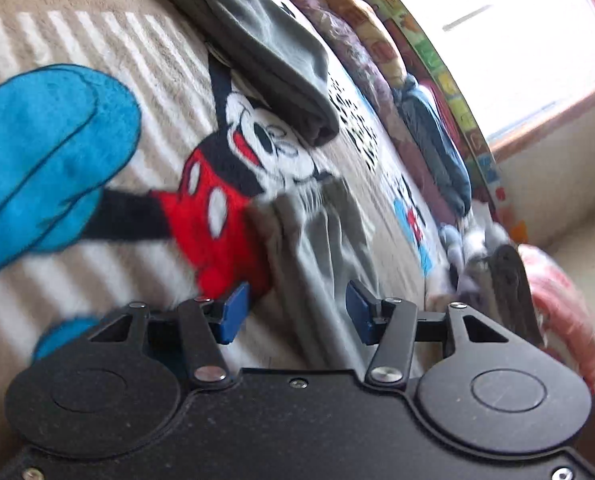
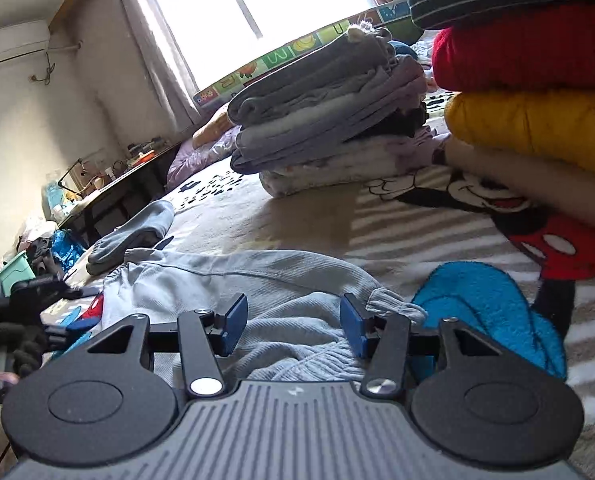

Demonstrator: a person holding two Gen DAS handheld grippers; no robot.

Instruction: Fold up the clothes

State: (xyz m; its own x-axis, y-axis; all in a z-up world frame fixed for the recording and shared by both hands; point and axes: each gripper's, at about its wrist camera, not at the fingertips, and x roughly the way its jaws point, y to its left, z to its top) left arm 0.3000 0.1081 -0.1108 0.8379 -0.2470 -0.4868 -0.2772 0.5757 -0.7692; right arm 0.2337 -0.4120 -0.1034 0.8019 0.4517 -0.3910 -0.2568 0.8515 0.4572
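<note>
A light grey-blue garment [image 2: 257, 280] lies rumpled on the cartoon-print bed blanket [image 2: 317, 208], its ribbed cuff [image 2: 393, 300] by the right fingertip. My right gripper [image 2: 293, 316] is open just above this cloth, holding nothing. In the left wrist view the same grey garment [image 1: 321, 232] stretches ahead in long folds. My left gripper [image 1: 297, 308] hovers open over its near end with nothing between the blue pads. Another folded grey piece [image 1: 273, 52] rests farther up the blanket [image 1: 77, 28].
A tall stack of folded grey and lilac clothes [image 2: 329, 120] stands mid-bed. Folded red, yellow and beige knits [image 2: 537, 92] pile at the right. A small folded grey item [image 2: 137, 232] lies left. Bedding rolls [image 1: 377, 40] line the far edge under a window [image 2: 249, 8].
</note>
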